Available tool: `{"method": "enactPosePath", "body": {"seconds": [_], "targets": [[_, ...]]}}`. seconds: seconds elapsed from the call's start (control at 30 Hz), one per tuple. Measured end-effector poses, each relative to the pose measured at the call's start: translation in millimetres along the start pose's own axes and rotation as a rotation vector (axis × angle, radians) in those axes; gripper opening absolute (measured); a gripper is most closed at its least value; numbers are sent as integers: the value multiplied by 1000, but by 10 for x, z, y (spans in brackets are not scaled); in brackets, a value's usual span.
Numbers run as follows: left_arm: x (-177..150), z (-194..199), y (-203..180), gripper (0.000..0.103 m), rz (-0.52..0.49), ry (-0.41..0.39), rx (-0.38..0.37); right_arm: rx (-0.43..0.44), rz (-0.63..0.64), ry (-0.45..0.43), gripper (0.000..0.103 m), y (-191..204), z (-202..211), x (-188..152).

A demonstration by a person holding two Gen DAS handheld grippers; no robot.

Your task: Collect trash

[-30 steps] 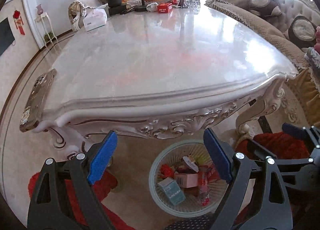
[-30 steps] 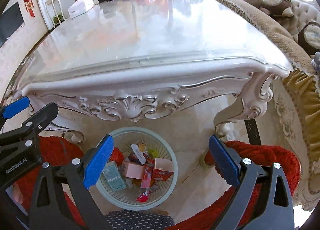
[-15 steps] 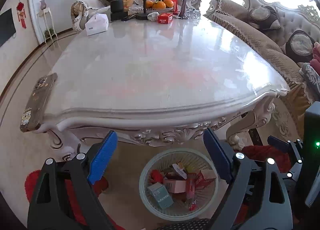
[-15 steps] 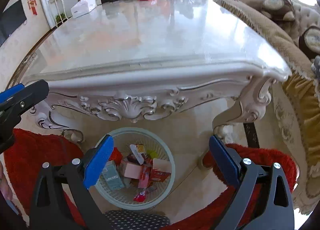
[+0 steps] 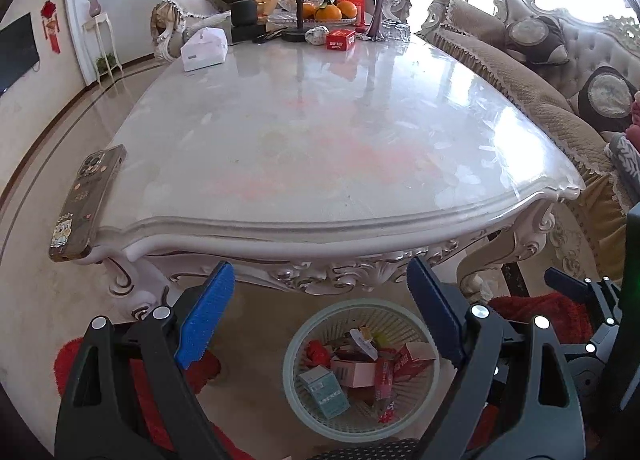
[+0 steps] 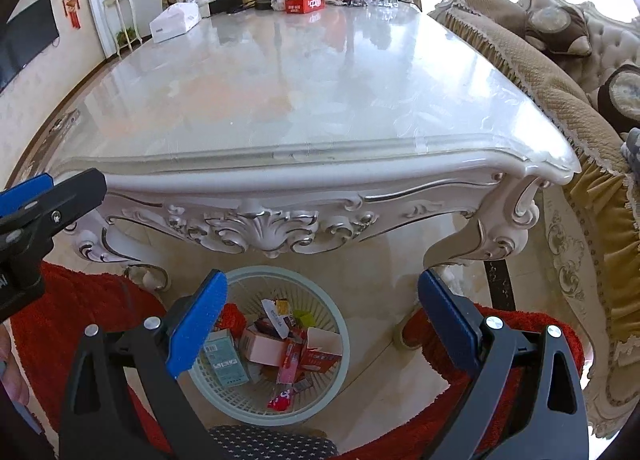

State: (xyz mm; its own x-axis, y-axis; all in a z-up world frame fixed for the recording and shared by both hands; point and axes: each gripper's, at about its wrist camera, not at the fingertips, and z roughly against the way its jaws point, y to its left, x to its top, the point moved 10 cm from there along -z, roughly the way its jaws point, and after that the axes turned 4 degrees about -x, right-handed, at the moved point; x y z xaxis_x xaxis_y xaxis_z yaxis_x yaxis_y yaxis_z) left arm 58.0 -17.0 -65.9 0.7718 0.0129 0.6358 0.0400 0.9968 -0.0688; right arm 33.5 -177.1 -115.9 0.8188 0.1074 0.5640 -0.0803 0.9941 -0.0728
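A pale green round basket stands on the floor under the near edge of the white marble table. It holds several small boxes and wrappers. In the right wrist view the basket holds the same trash. My left gripper is open and empty, above the basket. My right gripper is open and empty, also above it. The left gripper's arm shows at the left of the right wrist view.
A phone lies at the table's near left corner. At the far end stand a tissue box, a red box, oranges and a vase. A sofa runs along the right. Red slippers flank the basket.
Both grippers have risen and tilted up a little, so more of the table top shows. The basket has slid lower in both views. Both jaws stay open.
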Motion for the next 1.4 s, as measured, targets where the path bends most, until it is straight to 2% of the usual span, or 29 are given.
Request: {"method": "enactPosePath", "body": {"seconds": [0.57,1.07,1.4], "targets": [[36,22,87,86,17,-11,20,2,-5,-2,92,4,-3,10],[163,90,93,86,14,-47,-2,-7,-34,-43,92,-50,33,106],[197,127,121,86,19,-62,14,-7,-50,-66,92,-85,97,129]]}}
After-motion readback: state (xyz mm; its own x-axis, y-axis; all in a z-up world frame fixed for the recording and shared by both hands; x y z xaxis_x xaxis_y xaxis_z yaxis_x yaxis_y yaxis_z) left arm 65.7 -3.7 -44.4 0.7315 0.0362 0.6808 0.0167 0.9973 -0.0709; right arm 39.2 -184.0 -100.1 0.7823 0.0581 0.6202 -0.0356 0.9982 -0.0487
